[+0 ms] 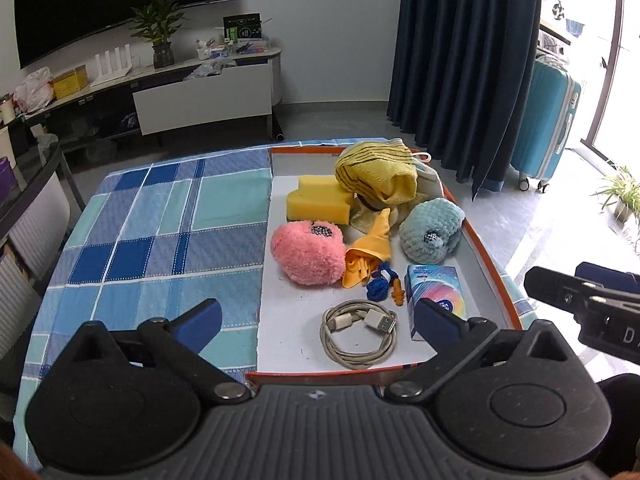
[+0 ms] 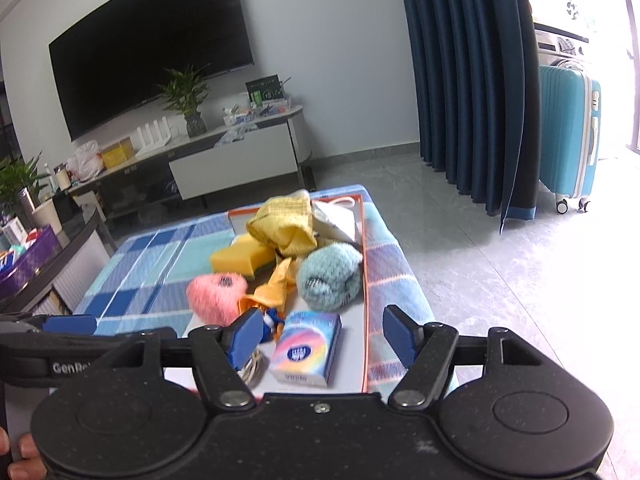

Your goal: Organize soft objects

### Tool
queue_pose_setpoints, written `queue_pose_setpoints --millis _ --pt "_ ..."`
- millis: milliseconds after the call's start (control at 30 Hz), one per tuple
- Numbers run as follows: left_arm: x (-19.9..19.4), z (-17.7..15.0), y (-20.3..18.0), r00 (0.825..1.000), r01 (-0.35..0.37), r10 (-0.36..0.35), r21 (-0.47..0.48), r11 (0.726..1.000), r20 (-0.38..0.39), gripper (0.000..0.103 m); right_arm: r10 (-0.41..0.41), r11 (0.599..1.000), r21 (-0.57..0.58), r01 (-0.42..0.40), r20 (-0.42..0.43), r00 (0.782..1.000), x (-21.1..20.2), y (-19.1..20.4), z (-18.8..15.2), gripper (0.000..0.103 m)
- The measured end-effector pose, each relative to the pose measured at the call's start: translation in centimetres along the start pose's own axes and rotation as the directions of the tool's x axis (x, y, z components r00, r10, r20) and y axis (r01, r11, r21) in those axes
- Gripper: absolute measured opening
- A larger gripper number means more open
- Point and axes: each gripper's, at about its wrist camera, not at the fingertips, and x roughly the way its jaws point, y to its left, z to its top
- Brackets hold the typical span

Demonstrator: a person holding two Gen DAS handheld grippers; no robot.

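A shallow tray (image 1: 288,332) with an orange rim lies on a blue plaid cloth (image 1: 160,220). In it are a yellow striped cloth (image 1: 376,172), a yellow sponge (image 1: 320,200), a pink fluffy toy (image 1: 306,254), a pale blue fluffy toy (image 1: 432,230), an orange-yellow cloth (image 1: 370,254), a tissue pack (image 1: 436,292) and a coiled white cable (image 1: 356,334). My left gripper (image 1: 318,322) hangs open over the tray's near end, above the cable, holding nothing. My right gripper (image 2: 323,336) is open; the tissue pack (image 2: 306,346) shows between its fingers, untouched by either pad.
A blue cord with orange earplugs (image 1: 382,286) lies by the tissue pack. Beyond the table stand a TV cabinet (image 1: 200,92), a dark blue curtain (image 1: 464,52) and a turquoise suitcase (image 1: 544,124). A dark side table (image 2: 48,252) sits to the left.
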Motion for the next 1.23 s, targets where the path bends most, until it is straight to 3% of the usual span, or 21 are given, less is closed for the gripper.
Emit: queue_pose_setpoints --millis 133,400,1233 --pt "0.1 -0.7 0.0 1.000 -0.027 0.027 0.006 1.000 -0.014 0.103 -0.005 1.000 -0.023 0.004 -0.032 0.999 -0.1 0.1 -0.9 0.082" --pt "0.4 -1.6 -0.1 0.999 -0.005 0.005 0.004 1.000 -0.047 0.103 -0.006 0.999 -0.033 0.003 -0.088 0.996 0.1 0.4 -2.0 0.082" --pt "1.3 -2.6 -0.3 0.995 0.045 -0.044 0.009 0.999 -0.084 0.103 0.005 0.999 -0.040 -0.010 -0.125 0.992 1.0 0.6 -2.3 0.082"
